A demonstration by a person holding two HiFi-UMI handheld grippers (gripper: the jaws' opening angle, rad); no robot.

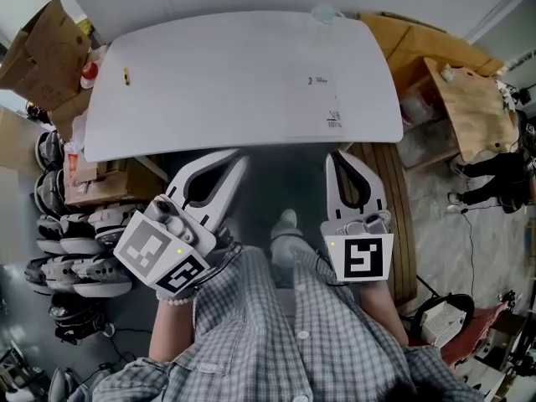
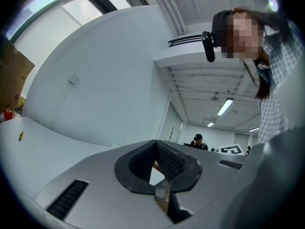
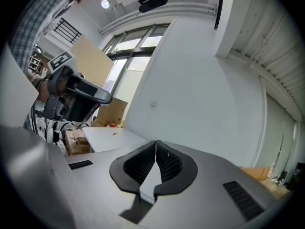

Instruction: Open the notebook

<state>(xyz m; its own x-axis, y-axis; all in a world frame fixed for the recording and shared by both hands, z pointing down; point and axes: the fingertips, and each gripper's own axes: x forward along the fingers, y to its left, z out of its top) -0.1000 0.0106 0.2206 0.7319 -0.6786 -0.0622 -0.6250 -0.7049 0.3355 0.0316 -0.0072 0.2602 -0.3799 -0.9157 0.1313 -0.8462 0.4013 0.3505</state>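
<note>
We note left gripper and right gripper both closed, empty, tips just short of the table. Notebook not plainly seen; print marks ahead of right gripper may be it. Right likely nearer.

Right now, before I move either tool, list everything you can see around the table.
Table: one, white, centre ahead.
Small yellow item: one, table's left end; too small to name.
Dark printed marks: two patches, table's right half.
Notebook: none that I can make out.
Cardboard boxes: several, brown, both sides of the table.
Black-and-white gear: a stack, floor at left.
Bystander: one, in black, far right.
Checked shirt: one, the person's, bottom.
Left tool, right tool: one each, grey, shut, empty, at the table's near edge.
</note>
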